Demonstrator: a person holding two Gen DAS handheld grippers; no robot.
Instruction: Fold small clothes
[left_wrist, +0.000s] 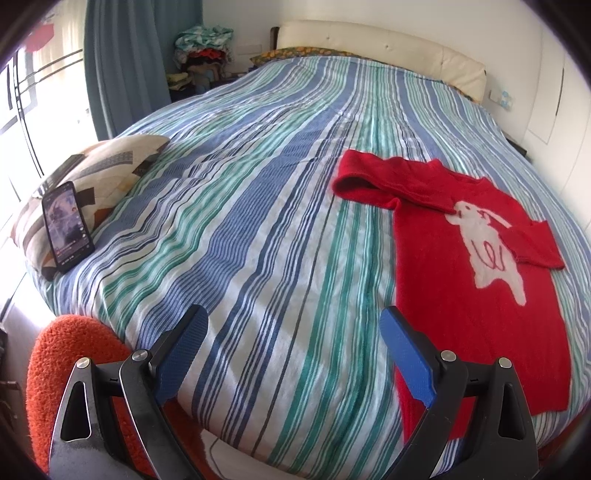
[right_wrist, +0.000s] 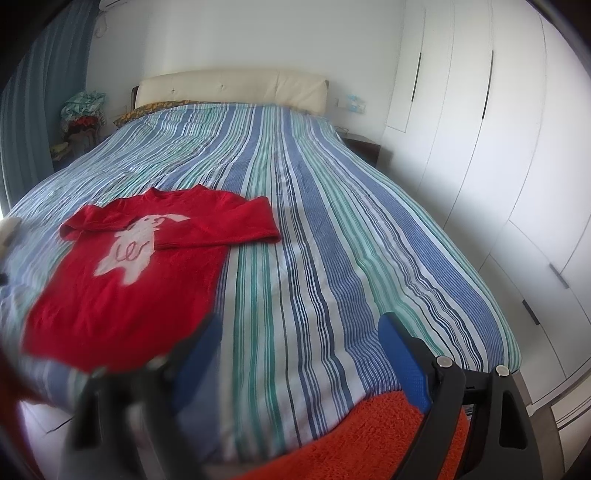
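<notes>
A small red sweater (left_wrist: 461, 258) with a white rabbit picture lies flat on the striped bedspread (left_wrist: 258, 221), both sleeves folded across its chest. It also shows in the right wrist view (right_wrist: 122, 273), left of centre. My left gripper (left_wrist: 291, 328) is open and empty above the bed's near edge, left of the sweater's hem. My right gripper (right_wrist: 299, 332) is open and empty over the bedspread (right_wrist: 332, 240), right of the sweater's hem; its left finger is blurred.
A phone (left_wrist: 66, 225) leans on a patterned pillow (left_wrist: 99, 173) at the bed's left edge. An orange fluffy cushion (left_wrist: 62, 369) lies below the bed's foot, also in the right wrist view (right_wrist: 362, 435). White wardrobe doors (right_wrist: 498, 147) stand right of the bed. A clothes pile (left_wrist: 203, 48) sits beside the headboard.
</notes>
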